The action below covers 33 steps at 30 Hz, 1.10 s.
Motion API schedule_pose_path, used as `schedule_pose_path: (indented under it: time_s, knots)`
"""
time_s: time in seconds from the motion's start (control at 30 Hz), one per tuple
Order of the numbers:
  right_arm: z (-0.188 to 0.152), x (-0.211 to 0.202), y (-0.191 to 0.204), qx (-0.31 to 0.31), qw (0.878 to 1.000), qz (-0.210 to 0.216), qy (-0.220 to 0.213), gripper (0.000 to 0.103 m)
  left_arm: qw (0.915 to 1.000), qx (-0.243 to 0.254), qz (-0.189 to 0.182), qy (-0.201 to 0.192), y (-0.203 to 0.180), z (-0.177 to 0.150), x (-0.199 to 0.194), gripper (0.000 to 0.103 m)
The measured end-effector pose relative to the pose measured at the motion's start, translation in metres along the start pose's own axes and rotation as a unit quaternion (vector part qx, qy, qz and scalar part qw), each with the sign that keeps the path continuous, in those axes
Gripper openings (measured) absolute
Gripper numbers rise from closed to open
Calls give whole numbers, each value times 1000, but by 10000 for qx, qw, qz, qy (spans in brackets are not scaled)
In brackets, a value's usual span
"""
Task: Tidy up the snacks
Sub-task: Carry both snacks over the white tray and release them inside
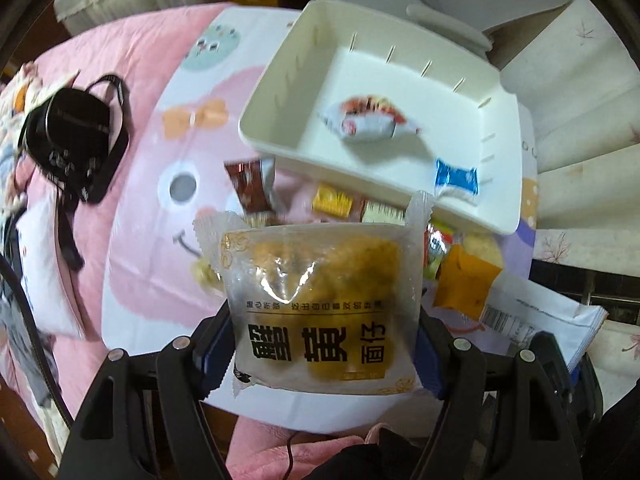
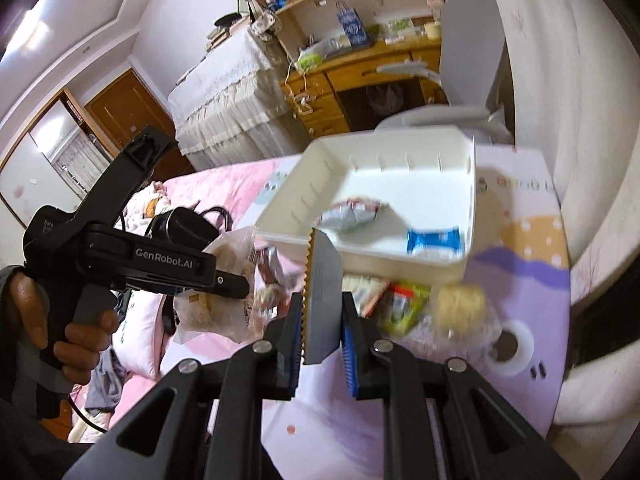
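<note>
My left gripper (image 1: 324, 344) is shut on a clear packet with a yellow pastry (image 1: 320, 288), held above the mat in front of the white bin (image 1: 280, 92). My right gripper (image 2: 322, 340) is shut on a thin grey packet with a serrated gold edge (image 2: 322, 292), held edge-on near the bin (image 2: 472, 200). The bin holds a grey-red packet (image 1: 368, 120) and a blue packet (image 1: 456, 178). Loose snacks lie before the bin: a brown packet (image 1: 250, 188), a yellow one (image 1: 332, 200), an orange one (image 1: 464, 280), a green one (image 2: 404, 300) and a round pastry (image 2: 460, 304).
A cartoon mat (image 1: 160, 216) covers the pink bed (image 1: 80, 64). A black camera with strap (image 1: 72, 136) lies at the left. White paper bags (image 1: 548, 320) lie at the right. A grey chair (image 2: 468, 52) and wooden desk (image 2: 360, 76) stand behind the bin.
</note>
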State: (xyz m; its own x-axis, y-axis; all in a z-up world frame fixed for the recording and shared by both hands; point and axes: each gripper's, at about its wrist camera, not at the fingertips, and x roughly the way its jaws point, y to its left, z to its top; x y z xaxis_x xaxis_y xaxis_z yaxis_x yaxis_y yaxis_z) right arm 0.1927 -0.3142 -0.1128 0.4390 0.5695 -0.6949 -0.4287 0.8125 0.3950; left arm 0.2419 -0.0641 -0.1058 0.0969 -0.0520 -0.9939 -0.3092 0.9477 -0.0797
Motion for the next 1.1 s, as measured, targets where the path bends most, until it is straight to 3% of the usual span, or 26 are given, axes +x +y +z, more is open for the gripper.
schedule_pose_path:
  time_s: [0.57, 0.87, 1.1]
  knots:
    - [61, 36, -2, 393, 9949, -682, -629, 16, 9966, 731, -25, -366, 14, 100, 0, 74]
    - [74, 64, -7, 619, 9921, -929, -567, 16, 9943, 957, -298, -366, 18, 140, 22, 78]
    - [74, 83, -17, 991, 9855, -1319, -389, 19, 9930, 1017, -520, -306, 14, 150, 36, 85]
